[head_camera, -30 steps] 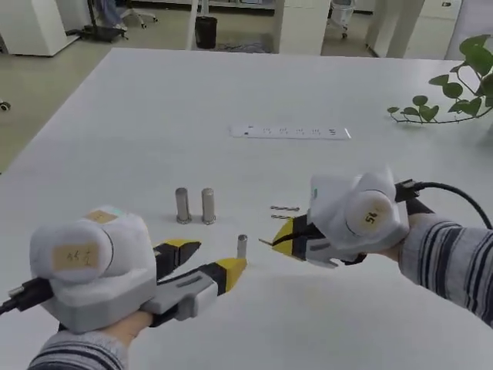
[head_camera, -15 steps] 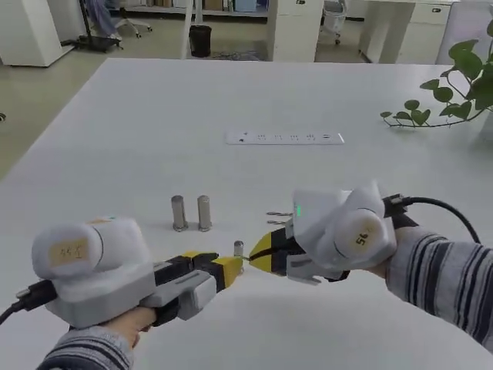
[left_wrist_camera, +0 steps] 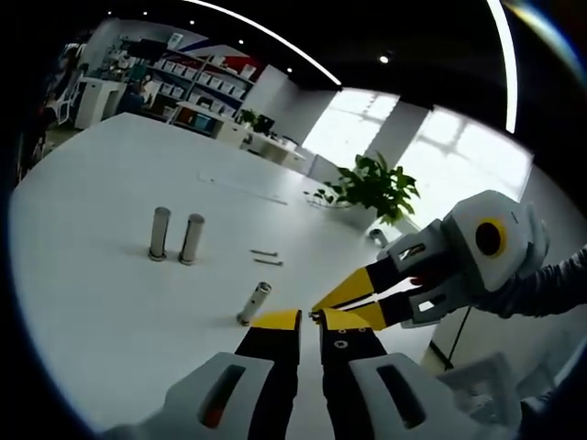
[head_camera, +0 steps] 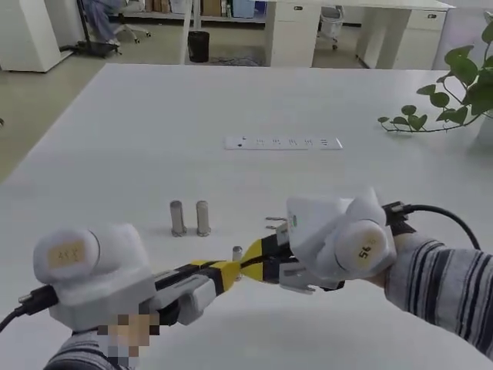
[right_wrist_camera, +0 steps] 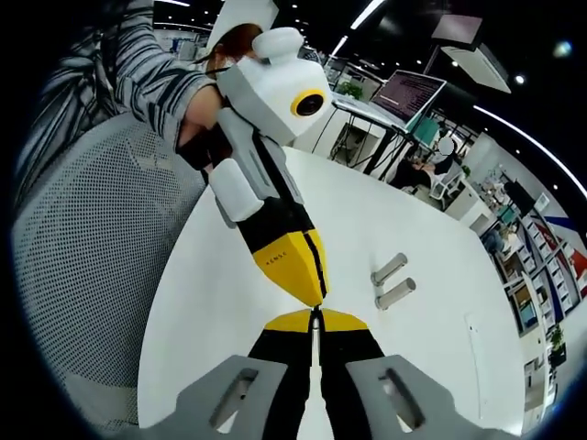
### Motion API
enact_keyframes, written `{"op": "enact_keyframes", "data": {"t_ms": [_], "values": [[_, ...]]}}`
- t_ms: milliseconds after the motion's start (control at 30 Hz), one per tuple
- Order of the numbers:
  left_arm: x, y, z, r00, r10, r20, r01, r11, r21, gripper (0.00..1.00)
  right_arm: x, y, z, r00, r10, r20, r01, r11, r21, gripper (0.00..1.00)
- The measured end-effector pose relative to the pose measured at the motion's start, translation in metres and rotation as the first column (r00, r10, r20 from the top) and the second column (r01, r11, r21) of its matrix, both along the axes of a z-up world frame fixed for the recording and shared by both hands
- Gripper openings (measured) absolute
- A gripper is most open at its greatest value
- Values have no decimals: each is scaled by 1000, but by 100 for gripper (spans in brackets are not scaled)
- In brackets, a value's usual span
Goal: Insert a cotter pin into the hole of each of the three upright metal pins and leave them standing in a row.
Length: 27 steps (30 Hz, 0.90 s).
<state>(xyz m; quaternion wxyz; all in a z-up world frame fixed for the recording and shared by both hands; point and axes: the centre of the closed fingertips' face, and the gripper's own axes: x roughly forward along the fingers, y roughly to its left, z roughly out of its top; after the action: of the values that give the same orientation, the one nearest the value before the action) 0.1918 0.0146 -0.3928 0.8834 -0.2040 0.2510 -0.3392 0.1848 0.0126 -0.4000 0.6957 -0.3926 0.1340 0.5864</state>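
Left tool [head_camera: 224, 271] near centre, jaws together, nothing between them. Right tool [head_camera: 254, 258] meets it tip to tip, clamped on thin cotter pin [right_wrist_camera: 315, 337]. Third metal pin [head_camera: 237, 252] stands ungripped on tabletop [head_camera: 154, 116], just beyond meeting tips. Left pin [head_camera: 177, 218] and neighbour pin [head_camera: 202, 217] upright side by side, farther left. Spare cotter pins [left_wrist_camera: 264, 253] lie right of them.

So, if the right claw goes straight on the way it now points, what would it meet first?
The yellow-tipped left claw: its tips stand directly ahead of the right claw, which is shut on a thin metal cotter pin. The two look nearly tip to tip; whether they touch I cannot tell.
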Motion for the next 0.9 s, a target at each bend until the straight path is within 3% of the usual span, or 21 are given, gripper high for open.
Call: {"op": "enact_keyframes", "data": {"t_ms": [267, 400, 600, 667, 900], "values": [[-4, 1, 0, 1000, -3, -29, 2, 999, -32, 0, -1, 1, 0, 1000, 2, 2, -2, 1000, 0, 0], [-4, 2, -1, 998, 3, -65, -8, 997, -73, 0, -1, 2, 1, 1000, 5, 0, -5, 1000, 6, 0], [-6, 1, 1, 996, 3, -87, -13, 994, -112, 0, -2, 3, 2, 1000, 0, -20, 0, 1000, 31, 0], [-5, 2, 3, 996, 1, -88, -12, 991, -133, 0, -2, 4, 5, 999, -10, -38, 12, 998, 58, 0], [-1, 4, 7, 998, -14, -65, 5, 990, -143, 0, -1, 5, 9, 995, -32, -91, 43, 992, 119, 0]]}}
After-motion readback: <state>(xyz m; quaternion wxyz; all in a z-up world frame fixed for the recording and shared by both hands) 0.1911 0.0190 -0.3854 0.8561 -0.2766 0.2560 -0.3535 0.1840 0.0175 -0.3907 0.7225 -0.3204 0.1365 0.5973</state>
